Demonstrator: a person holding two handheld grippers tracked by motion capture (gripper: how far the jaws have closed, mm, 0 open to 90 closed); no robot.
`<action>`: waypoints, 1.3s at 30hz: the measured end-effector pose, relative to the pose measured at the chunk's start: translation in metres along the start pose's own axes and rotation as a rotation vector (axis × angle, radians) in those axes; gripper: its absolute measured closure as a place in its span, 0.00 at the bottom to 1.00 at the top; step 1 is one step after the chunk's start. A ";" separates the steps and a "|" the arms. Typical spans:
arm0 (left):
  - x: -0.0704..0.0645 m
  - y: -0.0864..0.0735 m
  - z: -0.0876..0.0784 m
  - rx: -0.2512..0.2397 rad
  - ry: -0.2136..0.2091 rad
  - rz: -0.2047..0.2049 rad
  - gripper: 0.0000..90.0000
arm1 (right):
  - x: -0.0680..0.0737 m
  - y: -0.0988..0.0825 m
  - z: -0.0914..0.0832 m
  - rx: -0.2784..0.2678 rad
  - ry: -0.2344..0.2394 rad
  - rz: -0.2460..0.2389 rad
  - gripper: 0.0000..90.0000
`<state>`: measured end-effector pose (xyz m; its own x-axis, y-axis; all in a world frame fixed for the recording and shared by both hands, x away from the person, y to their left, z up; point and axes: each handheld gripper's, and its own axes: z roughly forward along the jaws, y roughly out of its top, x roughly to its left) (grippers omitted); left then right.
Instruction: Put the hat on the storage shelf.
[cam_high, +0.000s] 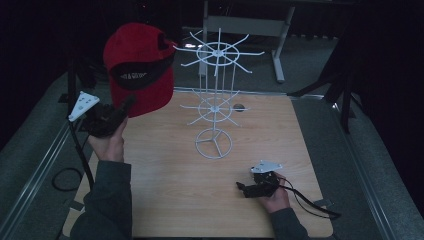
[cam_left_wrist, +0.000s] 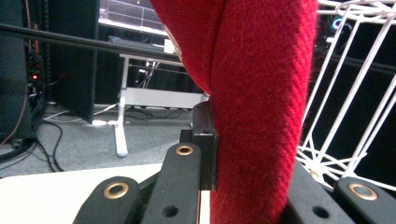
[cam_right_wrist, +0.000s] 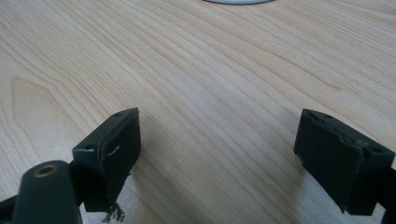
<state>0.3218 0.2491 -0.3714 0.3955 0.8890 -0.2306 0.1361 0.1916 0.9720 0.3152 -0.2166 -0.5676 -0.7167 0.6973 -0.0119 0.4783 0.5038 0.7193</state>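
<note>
Above table, red cap (cam_high: 137, 67), black underbrim

In the left gripper view, the red cap (cam_left_wrist: 261, 102) is covering the right jaw of the left hand-held gripper (cam_left_wrist: 210, 186) and running past the top edge. Lettering on the cap's black inner band, above that hand-held gripper, is staying too small to read.

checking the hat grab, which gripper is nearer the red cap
Left. The left gripper is clamped on the red cap; the right gripper rests far off on the table.

Wooden table (cam_high: 165, 200), white wire rack (cam_high: 215, 107) standing
</note>
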 end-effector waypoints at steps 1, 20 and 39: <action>0.000 0.001 0.000 -0.002 -0.001 0.000 0.95 | 0.000 0.000 0.000 0.000 0.000 0.000 0.16; -0.009 0.015 -0.007 -0.050 -0.034 0.008 0.95 | 0.000 0.000 0.000 0.000 0.001 0.000 0.16; -0.014 0.017 -0.014 -0.061 -0.060 0.020 0.95 | 0.000 0.000 0.000 -0.001 0.002 -0.001 0.16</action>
<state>0.3061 0.2459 -0.3516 0.4517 0.8667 -0.2118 0.0725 0.2009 0.9769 0.3155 -0.2165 -0.5677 -0.7180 0.6959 -0.0109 0.4775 0.5039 0.7198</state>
